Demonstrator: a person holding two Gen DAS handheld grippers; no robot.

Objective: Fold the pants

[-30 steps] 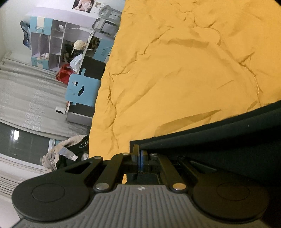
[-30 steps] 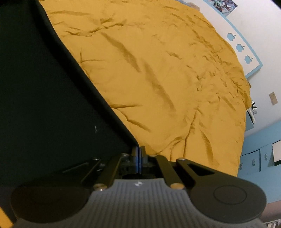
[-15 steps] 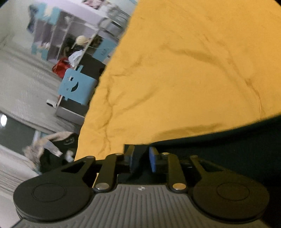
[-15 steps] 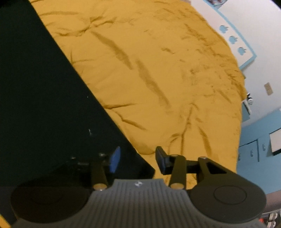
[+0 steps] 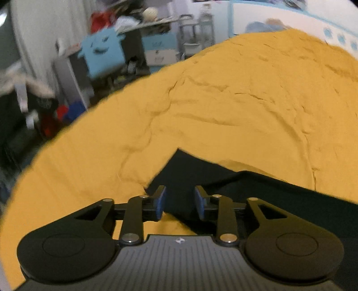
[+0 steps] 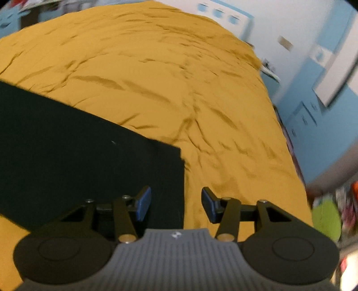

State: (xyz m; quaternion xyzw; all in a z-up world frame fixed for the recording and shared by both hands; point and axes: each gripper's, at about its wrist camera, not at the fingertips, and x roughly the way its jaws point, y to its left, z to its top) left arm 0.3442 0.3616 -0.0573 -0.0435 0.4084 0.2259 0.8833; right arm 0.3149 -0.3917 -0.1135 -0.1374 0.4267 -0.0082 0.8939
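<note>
Beyond the dark pants (image 6: 85,152), the yellow bedcover (image 6: 170,73) lies wide and bare, wrinkled only, open for either gripper. Left of the bedcover (image 5: 235,107), a blue chair (image 5: 103,53) and cluttered shelves (image 5: 152,20) crowd the floor.

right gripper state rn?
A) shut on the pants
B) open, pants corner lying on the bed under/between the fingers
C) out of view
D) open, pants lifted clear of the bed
B: the right gripper has its jaws spread wide, gripping nothing, and the corner of the dark pants lies flat on the orange bedspread below them.
</note>
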